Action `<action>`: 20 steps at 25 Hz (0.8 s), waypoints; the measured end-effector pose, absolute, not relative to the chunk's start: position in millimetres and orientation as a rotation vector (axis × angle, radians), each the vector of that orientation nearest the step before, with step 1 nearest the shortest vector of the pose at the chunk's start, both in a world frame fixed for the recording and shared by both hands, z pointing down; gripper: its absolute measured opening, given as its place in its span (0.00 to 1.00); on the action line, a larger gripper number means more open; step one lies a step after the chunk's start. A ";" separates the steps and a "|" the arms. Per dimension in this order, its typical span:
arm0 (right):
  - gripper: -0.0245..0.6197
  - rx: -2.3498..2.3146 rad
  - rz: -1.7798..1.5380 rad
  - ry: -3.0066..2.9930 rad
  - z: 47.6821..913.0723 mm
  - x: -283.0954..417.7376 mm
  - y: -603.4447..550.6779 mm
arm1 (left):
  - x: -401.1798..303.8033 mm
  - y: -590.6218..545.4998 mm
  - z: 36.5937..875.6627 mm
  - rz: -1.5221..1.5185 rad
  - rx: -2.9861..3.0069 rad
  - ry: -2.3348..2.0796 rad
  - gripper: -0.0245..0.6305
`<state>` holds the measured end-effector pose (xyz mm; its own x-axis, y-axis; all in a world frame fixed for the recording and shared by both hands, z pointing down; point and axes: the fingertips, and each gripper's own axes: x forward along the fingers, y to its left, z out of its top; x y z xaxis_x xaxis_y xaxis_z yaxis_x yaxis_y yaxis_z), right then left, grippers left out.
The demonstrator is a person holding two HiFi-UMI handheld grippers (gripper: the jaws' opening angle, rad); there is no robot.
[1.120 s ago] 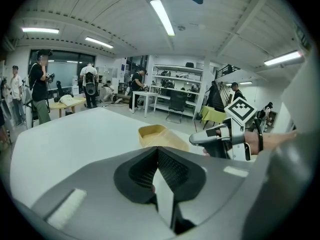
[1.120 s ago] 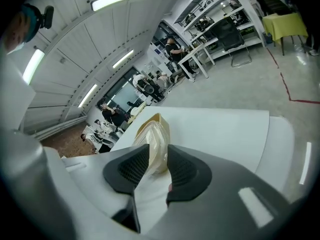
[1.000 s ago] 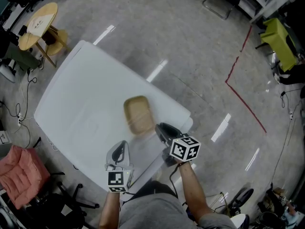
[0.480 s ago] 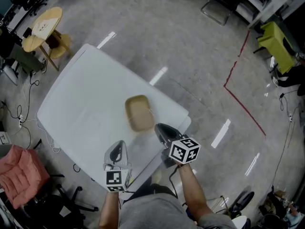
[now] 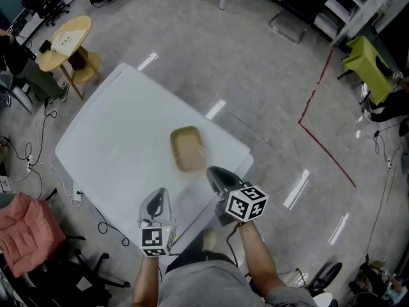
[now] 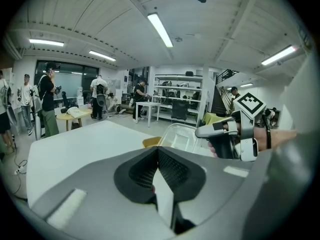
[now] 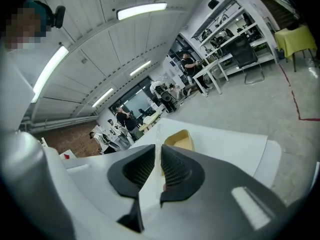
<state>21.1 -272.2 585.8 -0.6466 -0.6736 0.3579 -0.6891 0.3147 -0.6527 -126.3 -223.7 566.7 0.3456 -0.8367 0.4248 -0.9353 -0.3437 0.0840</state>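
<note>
Pinching one clear lid (image 6: 182, 136), right gripper (image 7: 159, 154) hangs beside one tray (image 5: 186, 151).

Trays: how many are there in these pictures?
2. A tan tray lies on the white table; a clear plastic tray is pinched in the right gripper. None seems hidden.
</note>
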 end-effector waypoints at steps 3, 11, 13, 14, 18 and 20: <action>0.10 1.320 1.228 -2.552 575.0 20.4 -260.5 | -128.4 -214.1 559.5 0.425 2.308 -1.594 0.05; 0.09 1.400 1.086 -2.586 541.5 34.2 -228.9 | -122.8 -187.0 533.5 0.369 2.364 -1.603 0.05; 0.09 1.435 1.022 -2.588 531.4 39.9 -217.2 | -118.6 -177.9 520.9 0.345 2.394 -1.599 0.05; 0.09 1.451 0.990 -2.589 526.2 43.1 -210.6 | -116.5 -172.7 515.8 0.333 2.408 -1.596 0.05; 0.09 1.519 0.899 -2.592 507.9 56.1 -180.9 | -108.7 -150.3 502.9 0.296 2.444 -1.578 0.05; 0.09 1.556 0.863 -2.589 499.2 63.4 -164.6 | -104.9 -138.0 496.8 0.285 2.462 -1.574 0.05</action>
<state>63.4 -164.6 499.2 -0.5094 -0.8163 0.2723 -0.8164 0.3585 -0.4528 -104.9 -138.0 496.8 0.4130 -0.8697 0.2703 -0.9093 -0.4105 0.0684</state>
